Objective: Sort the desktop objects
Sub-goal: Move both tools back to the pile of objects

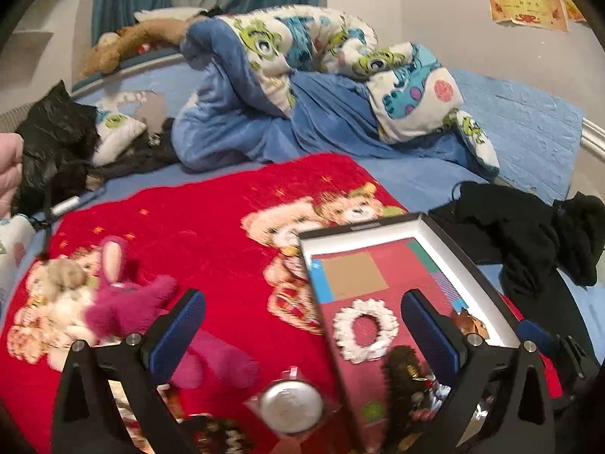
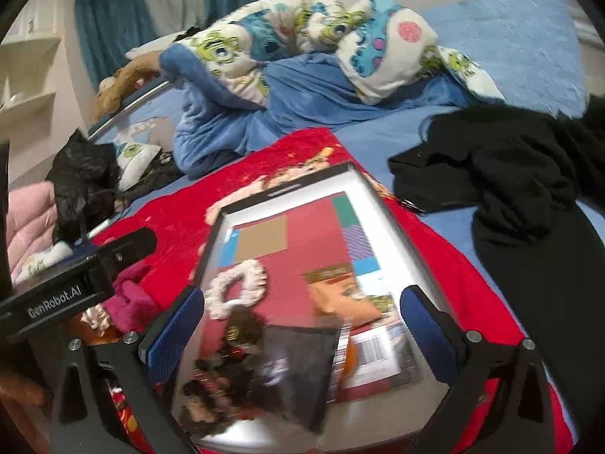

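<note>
A shallow white-walled box (image 1: 378,224) (image 2: 287,188) lies on the red bear-print blanket (image 1: 211,219). Inside it are a white scrunchie (image 1: 365,331) (image 2: 236,288), a dark furry hair tie (image 1: 402,372) (image 2: 242,331), a dark packet (image 2: 298,365) and a barcode card (image 2: 374,352). A round silver tin (image 1: 291,405) and a pink plush (image 1: 130,302) (image 2: 130,295) lie left of the box. My left gripper (image 1: 304,335) stands open above the box's left rim, with nothing held. My right gripper (image 2: 302,335) is wide open over the box contents, its pads pressing on nothing.
A crumpled blue cartoon quilt (image 1: 302,87) (image 2: 287,64) fills the back of the bed. Black clothes (image 1: 529,238) (image 2: 510,174) lie right of the box. A black plastic bag (image 1: 53,140) (image 2: 83,178) and a pink padded garment (image 2: 26,223) sit at the left.
</note>
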Demonstrator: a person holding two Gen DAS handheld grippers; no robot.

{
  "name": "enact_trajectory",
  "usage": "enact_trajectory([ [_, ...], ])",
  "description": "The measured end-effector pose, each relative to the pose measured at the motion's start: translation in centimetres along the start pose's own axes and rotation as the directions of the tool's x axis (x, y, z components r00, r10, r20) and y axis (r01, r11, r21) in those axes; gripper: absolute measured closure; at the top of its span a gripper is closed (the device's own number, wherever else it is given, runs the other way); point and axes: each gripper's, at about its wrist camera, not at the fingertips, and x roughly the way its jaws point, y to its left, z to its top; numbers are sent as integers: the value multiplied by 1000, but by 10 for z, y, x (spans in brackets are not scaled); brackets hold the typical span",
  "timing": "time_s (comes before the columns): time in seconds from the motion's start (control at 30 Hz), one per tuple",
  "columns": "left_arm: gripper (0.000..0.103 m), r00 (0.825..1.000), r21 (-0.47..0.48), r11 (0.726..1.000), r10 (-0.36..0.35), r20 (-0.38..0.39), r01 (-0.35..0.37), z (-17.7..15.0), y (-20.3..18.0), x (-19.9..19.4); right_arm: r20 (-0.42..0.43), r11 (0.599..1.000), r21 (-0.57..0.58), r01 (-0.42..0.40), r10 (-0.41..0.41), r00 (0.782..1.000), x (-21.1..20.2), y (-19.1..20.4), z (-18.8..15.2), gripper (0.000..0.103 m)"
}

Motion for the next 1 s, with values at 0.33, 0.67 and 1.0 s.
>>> enact_trajectory([
  [0.33,0,991,-75,989,131,33,-128,-4,83,-74,9,983,-164,-84,87,996,-17,96,-19,0],
  [0.67,0,964,-185,947,266,-12,-264,-59,182,-122,-36,954,-187,-236,234,972,-11,170,-41,0],
  [1.0,0,941,-193,922,335,-41,-336,-96,217,-143,-18,944,-128,-305,306,952,-17,205,-43,0],
])
